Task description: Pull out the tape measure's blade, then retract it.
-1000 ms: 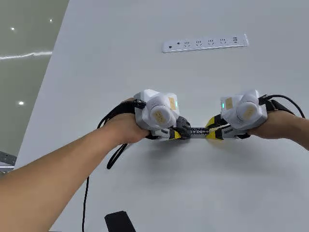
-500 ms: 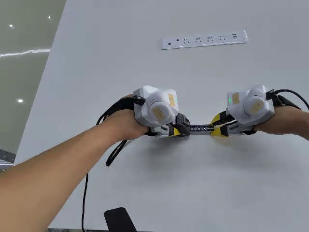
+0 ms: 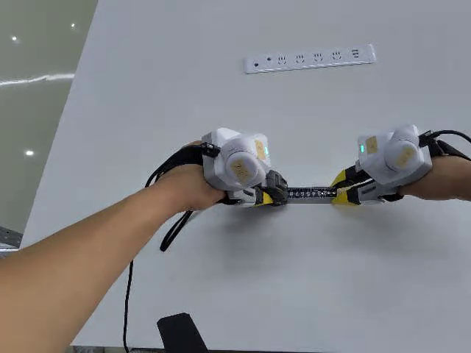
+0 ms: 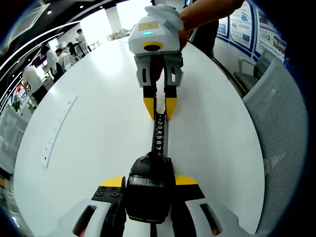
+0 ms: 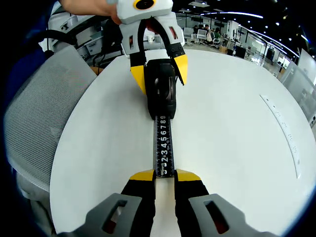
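The tape measure case [image 4: 150,186], black with yellow trim, sits between the fingers of my left gripper [image 4: 148,183], which is shut on it; it also shows as the dark case [image 3: 274,190] and the black case [image 5: 161,88]. Its numbered blade [image 3: 311,193] stretches a short way across the white table to my right gripper [image 3: 343,193]. That right gripper [image 5: 164,174] is shut on the blade's [image 5: 164,148] end. From the left gripper view, the right gripper [image 4: 159,107] pinches the blade [image 4: 159,136] tip just above the table.
A white power strip [image 3: 310,59] lies at the far side of the white table [image 3: 221,95]. A black cable [image 3: 173,228] trails from the left hand, and a dark object [image 3: 180,334] lies by the near edge. A grey mesh chair [image 4: 276,128] stands beside the table.
The right gripper has moved right, away from the case, and more blade shows between the two grippers. The left gripper has stayed nearly in place.
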### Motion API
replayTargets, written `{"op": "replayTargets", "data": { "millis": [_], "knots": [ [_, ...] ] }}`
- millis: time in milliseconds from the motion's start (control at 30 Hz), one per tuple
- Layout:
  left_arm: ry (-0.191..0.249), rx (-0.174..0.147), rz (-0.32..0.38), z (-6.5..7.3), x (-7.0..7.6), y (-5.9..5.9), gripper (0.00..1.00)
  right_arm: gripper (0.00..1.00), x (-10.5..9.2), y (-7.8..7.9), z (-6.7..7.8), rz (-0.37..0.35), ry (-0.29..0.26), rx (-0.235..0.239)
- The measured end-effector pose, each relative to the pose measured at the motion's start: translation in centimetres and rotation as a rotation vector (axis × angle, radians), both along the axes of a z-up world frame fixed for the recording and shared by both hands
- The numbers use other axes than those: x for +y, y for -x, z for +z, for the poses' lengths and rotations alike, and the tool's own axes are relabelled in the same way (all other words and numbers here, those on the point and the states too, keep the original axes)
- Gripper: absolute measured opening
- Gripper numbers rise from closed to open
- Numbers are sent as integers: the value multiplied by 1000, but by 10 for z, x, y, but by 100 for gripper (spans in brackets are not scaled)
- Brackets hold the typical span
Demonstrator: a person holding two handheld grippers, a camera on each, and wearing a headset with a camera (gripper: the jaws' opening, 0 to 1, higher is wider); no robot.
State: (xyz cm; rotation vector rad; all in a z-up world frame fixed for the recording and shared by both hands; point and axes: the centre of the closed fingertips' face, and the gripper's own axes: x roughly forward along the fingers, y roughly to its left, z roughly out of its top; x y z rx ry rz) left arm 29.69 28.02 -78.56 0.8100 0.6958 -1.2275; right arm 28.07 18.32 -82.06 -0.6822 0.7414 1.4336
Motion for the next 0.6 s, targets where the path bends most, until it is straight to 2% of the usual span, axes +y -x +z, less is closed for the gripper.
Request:
{"op": "replayTargets", "data": {
  "millis": [600],
  "knots": [
    [-1,-2,-1,0,0,0,31,9,-25,-1,-1,-27,14,18]
  ]
}}
